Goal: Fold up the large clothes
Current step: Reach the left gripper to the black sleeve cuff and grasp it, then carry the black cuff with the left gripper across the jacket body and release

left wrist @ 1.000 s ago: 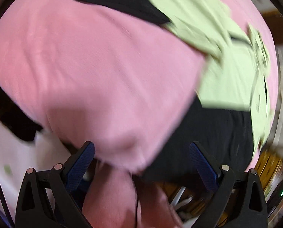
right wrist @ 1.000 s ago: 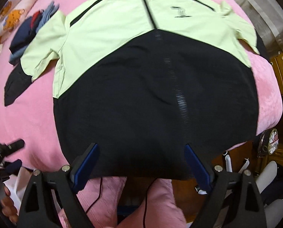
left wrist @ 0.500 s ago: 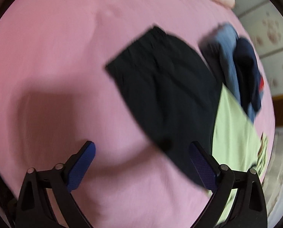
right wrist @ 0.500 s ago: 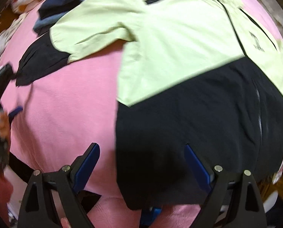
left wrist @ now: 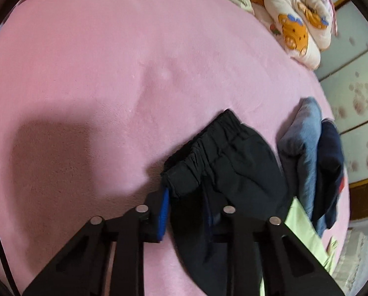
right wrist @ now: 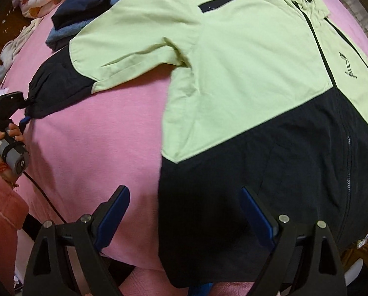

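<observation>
Your lime-green and black zip-up jacket (right wrist: 245,79) lies spread front-up across the pink plush bed cover (right wrist: 97,135), its black hem reaching the near edge of the bed, where the cover drops away. One sleeve stretches out toward the left of the right wrist view, and its black elastic cuff (left wrist: 203,157) ends over bare pink cover. That side gives you the most free room: a wide stretch of cover lies between the sleeve and the jacket body, and more beyond the cuff. Just behind the sleeve sits a pile of folded blue and navy clothes (left wrist: 315,157), close enough to crowd it (the cartoon-print quilt roll (left wrist: 295,22) lies farther back, near the bed's far edge).

Your left claw (left wrist: 187,204) points steeply down at the cuff; its jaws have just been closing and now pinch the gathered cuff fabric. Your left hand (right wrist: 1,143) grips the handle at the bed's side.

Your right claw (right wrist: 181,212) points straight down with jaws wide, straddling the jacket's hem corner, holding nothing.
</observation>
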`<state>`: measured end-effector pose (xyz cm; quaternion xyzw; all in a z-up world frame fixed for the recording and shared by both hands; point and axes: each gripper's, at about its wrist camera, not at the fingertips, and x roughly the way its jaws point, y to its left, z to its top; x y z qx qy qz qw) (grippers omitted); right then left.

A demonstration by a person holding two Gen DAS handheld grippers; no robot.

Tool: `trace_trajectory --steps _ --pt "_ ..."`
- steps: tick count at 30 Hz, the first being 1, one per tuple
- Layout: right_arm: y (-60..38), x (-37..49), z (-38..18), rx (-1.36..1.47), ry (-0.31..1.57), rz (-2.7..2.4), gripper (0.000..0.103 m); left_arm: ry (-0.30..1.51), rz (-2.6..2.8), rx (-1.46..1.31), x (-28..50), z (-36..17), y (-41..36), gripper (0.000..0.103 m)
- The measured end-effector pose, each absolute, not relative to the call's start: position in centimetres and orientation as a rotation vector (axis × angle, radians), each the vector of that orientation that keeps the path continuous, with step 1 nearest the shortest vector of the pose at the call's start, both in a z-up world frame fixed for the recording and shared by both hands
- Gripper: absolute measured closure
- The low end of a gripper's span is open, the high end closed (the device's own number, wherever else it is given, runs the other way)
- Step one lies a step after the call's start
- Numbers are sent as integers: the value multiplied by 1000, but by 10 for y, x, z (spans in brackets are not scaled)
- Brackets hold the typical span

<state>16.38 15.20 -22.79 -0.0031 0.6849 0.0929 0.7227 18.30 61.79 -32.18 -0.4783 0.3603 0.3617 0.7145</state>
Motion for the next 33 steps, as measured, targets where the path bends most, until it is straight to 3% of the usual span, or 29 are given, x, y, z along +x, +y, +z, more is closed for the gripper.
trace_trajectory --steps 9,22,28,33 --pt "115 174 -228 10 1485 250 13 582 715 -984 183 -238 557 88" --pt "-14 200 -188 98 1357 208 13 471 323 -908 229 -127 353 91" --pt "-80 209 -182 157 1315 147 13 540 137 -844 276 -119 260 92" --pt "-123 214 -182 198 1305 98 13 683 50 -757 316 -144 193 92"
